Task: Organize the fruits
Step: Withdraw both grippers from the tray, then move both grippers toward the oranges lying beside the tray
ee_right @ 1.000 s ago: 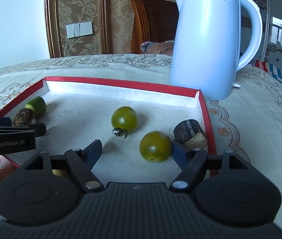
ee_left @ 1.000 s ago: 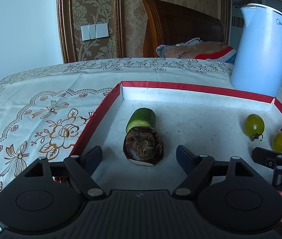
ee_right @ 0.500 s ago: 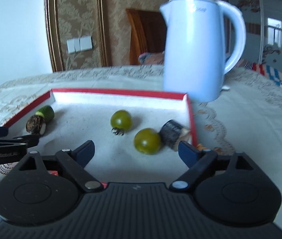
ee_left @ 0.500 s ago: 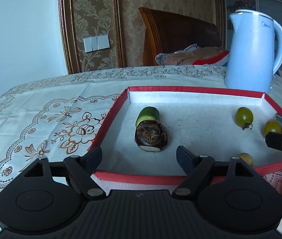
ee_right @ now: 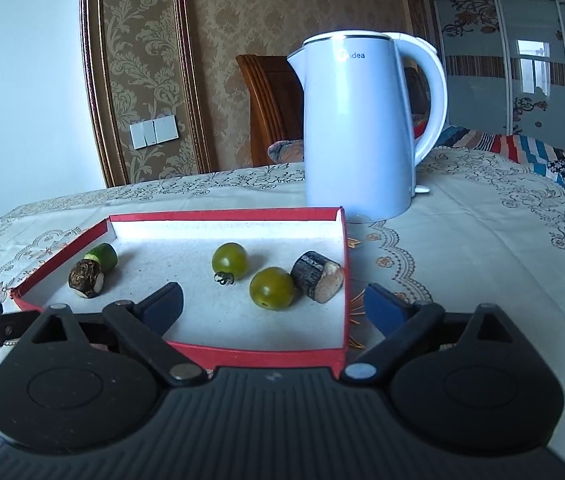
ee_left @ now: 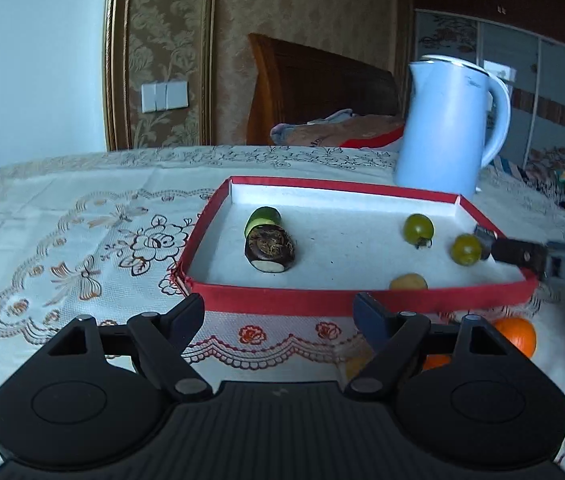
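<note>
Hovering before the red tray (ee_right: 218, 354): right gripper (ee_right: 272, 302) with jaws just spreading wide, gripping nothing; left gripper (ee_left: 278, 318) likewise gaping, empty. Sitting inside: two green tomatoes (ee_right: 229, 261) at twelve o'clock, cucumber piece (ee_right: 103, 255) (tray's left) at ten

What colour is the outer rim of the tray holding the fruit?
Red, with a white inside; the tray shows it best in the left wrist view.

In my red-walled tray (ee_right: 338, 240) two green tomatoes (ee_right: 229, 261) (ee_right: 272, 289) lie near a dark cut chunk (ee_right: 317, 276). A cucumber stub (ee_right: 103, 255) touches a brown root piece (ee_right: 86, 279). An orange (ee_left: 516, 335) rests outside.
</note>
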### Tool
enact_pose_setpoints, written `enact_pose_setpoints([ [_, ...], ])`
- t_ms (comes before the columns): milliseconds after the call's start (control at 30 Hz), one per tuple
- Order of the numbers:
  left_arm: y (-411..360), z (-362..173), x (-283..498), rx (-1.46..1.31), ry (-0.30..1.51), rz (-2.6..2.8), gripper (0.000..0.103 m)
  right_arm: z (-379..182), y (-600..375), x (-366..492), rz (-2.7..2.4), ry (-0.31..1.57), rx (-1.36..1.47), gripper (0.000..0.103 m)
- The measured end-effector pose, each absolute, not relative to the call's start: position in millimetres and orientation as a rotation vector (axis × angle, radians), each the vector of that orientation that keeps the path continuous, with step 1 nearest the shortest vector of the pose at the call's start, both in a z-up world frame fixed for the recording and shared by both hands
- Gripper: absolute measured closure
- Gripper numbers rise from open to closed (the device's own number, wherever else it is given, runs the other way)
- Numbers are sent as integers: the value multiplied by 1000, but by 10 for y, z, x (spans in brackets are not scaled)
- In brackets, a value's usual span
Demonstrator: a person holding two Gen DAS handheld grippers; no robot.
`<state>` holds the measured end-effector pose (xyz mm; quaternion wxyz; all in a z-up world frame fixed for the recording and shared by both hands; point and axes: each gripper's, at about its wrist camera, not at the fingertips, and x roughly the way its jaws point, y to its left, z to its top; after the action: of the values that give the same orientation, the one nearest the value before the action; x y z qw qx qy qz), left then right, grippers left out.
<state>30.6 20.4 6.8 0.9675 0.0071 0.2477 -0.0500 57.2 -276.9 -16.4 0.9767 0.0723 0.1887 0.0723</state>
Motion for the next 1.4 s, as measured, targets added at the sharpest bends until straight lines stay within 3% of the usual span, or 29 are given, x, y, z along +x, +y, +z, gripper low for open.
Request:
enact_pose_setpoints([
  [433,181,-44,410,94,561,15,21,-163,-2718,540,140,371,117,2],
  [667,518,98,324,-60,510,-12,21,-137,-2832,456,146,353,174,0],
  [900,143,24,258,110,509,-146,21,-172,-2950,345,154,370,180,0],
  [1100,161,92,108,53,470,-331,21,-257,-3066,194,213,405,181,0],
  [1400,-172,3,-151,179,457,-441,21,-337,-3161,235,222,441,238,0],
])
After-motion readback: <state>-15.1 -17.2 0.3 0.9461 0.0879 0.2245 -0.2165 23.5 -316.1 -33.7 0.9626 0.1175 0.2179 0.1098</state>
